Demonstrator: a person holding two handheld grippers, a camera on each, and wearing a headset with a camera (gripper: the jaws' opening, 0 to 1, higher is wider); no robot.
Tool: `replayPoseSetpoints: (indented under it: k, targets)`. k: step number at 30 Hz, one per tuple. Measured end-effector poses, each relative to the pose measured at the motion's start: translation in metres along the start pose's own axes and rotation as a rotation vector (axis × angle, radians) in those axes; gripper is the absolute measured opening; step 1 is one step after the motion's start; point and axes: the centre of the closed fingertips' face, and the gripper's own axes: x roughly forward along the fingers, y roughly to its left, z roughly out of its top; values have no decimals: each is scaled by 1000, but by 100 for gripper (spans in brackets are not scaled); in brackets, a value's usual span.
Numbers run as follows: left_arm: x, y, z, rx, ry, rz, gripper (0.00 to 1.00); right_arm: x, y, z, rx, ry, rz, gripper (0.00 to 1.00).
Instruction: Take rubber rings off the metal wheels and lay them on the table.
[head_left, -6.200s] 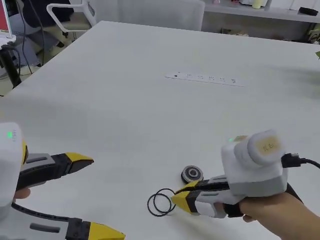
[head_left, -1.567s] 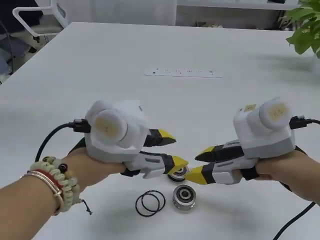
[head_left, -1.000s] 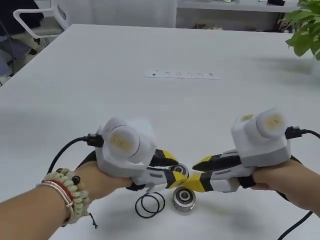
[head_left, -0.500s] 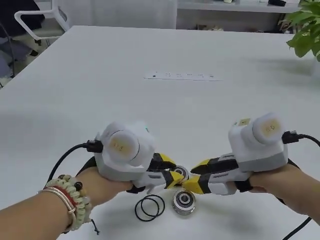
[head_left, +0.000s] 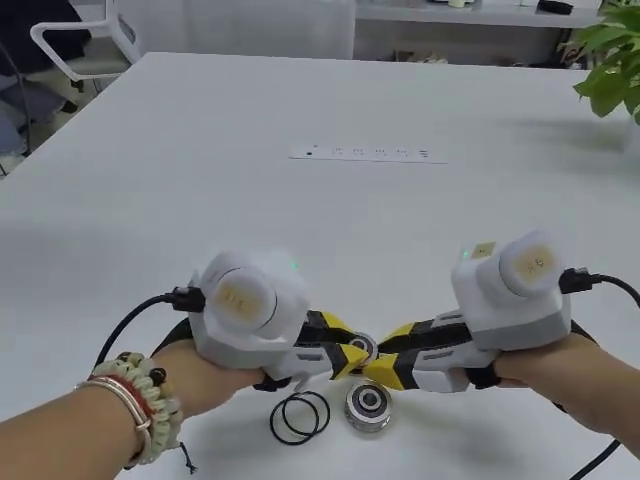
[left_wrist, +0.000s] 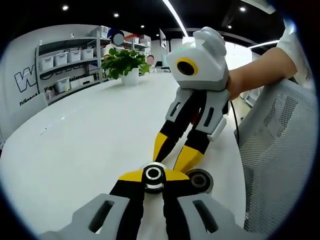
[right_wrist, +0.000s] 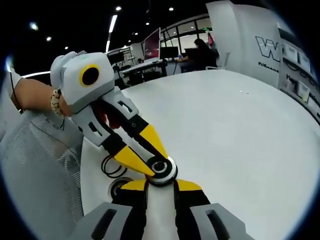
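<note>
Just above the loose wheel lying on the tabletop, we've got the left claw clamped on a second metal wheel, holding it up off the surface. The right claw meets it from the other side, tips right at that wheel's rim and jaws close together, but honestly we can't tell if it's pinched onto anything. Two black rubber rings already lie just beside the loose wheel. So we reckon we're mid ring-removal on the held wheel. Next move probably needs the right claw to catch the ring's edge and peel it off while the left holds firm, then lay it beside the loose wheel too.
</note>
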Motion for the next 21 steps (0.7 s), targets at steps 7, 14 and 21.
replayPoseSetpoints:
  k: [7, 14, 21]
  targets:
    - [1, 0, 0, -7, -2, 4, 8, 0, 0, -3, -38, 25, 3, 10]
    - [1, 0, 1, -10, -4, 7, 8, -1, -2, -4, -52, 30, -7, 5]
    - [1, 3, 0, -14, -2, 18, 8, -2, -12, -1, -55, 40, -64, 0]
